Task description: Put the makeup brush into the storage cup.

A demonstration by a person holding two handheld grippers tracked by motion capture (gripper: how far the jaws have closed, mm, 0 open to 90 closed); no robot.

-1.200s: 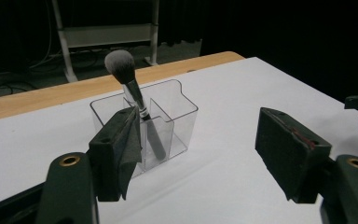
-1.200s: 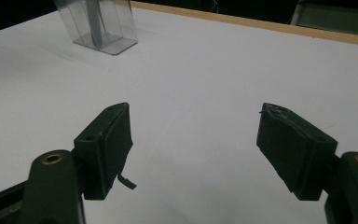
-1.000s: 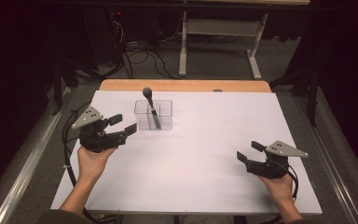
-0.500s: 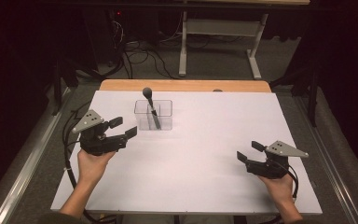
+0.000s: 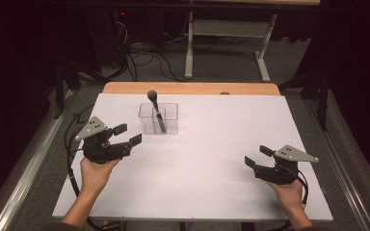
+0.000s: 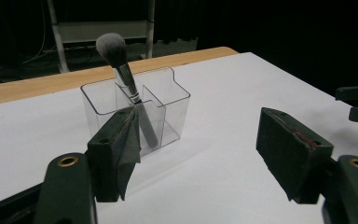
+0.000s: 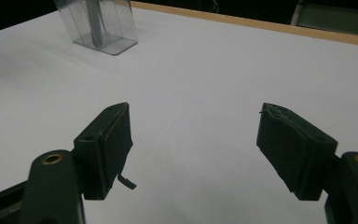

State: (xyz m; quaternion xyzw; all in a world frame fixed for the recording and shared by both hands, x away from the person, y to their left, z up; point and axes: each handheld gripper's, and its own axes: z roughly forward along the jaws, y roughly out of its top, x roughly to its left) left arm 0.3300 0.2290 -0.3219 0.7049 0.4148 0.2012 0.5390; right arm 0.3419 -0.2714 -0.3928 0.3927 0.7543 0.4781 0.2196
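Left gripper [image 5: 128,134] drawn slightly back, jaws wide, empty, brush [image 5: 155,109] just beyond, right gripper [image 5: 256,156] likewise agape.

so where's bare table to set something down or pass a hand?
Most of the white table top is bare: the wide patch between the left gripper and right gripper, and the whole far right. Only tight spot: between the left gripper and the clear organizer holding the makeup brush.
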